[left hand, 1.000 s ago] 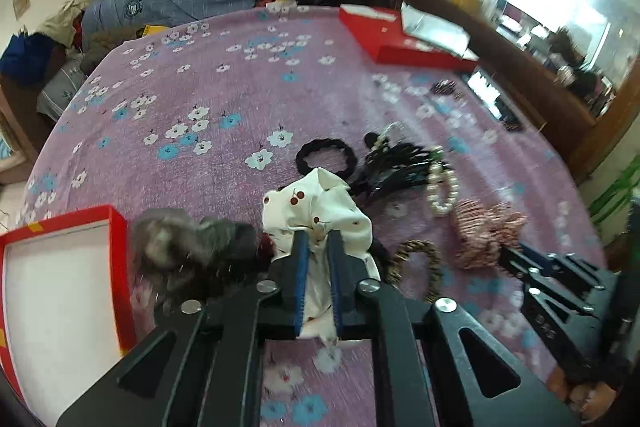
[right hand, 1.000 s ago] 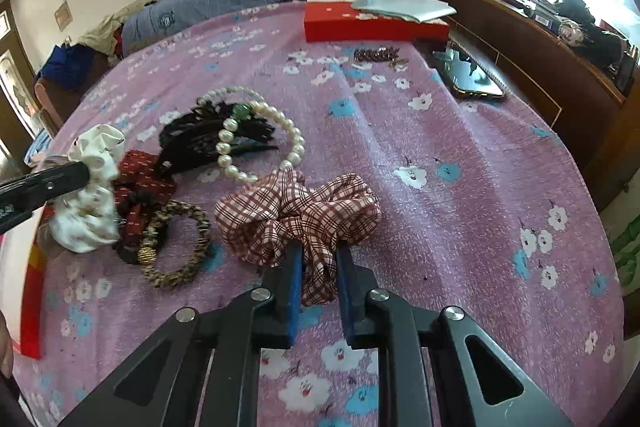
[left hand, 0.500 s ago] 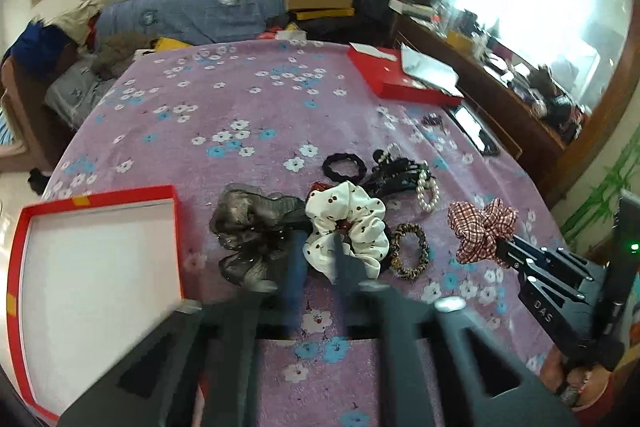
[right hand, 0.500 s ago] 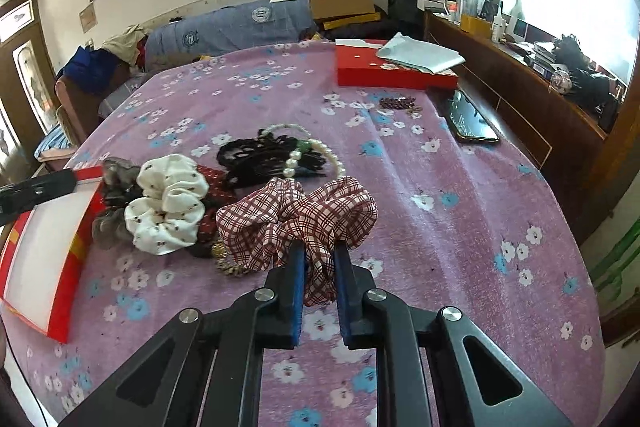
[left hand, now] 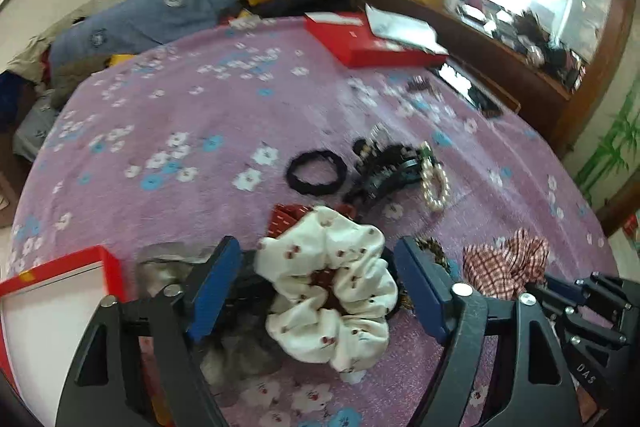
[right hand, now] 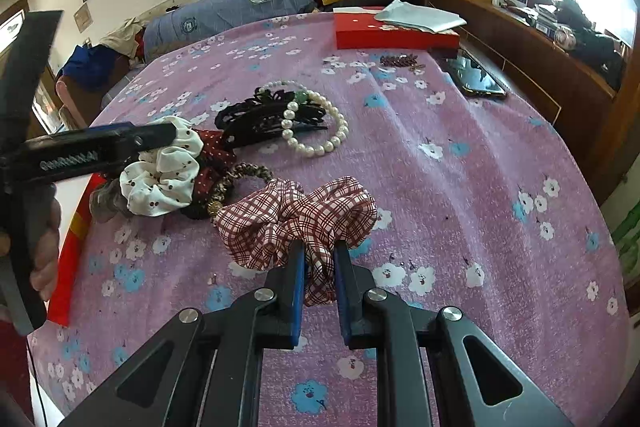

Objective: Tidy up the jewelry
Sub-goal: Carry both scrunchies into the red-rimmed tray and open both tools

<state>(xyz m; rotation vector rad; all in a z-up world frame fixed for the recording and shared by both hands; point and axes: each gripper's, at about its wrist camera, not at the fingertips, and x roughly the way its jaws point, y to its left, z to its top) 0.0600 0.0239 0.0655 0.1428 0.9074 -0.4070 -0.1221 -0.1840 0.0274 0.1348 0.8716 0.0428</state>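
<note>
Left wrist view is showing the left gripper (left hand: 316, 287) hanging over the white cherry-print scrunchie (left hand: 328, 287), which is lying on the purple flowered bedspread (left hand: 180, 115) directly between the two blue pads; the jaws are closing from a wide stance, and neither pad is pressing the fabric yet. The scrunchie is sitting centred in the gap, its ring lying flat, so a straight squeeze looks enough to take it. The open red box (left hand: 60, 291) is lying just to the left of this gripper, nearer to it than to the other one. In the right wrist view the right gripper (right hand: 318, 267) is standing narrow, pinching a fold of the red plaid scrunchie (right hand: 296, 215), which is resting on the bedspread ahead of the fingers, beside the leopard-print hair tie (right hand: 240, 179).
</note>
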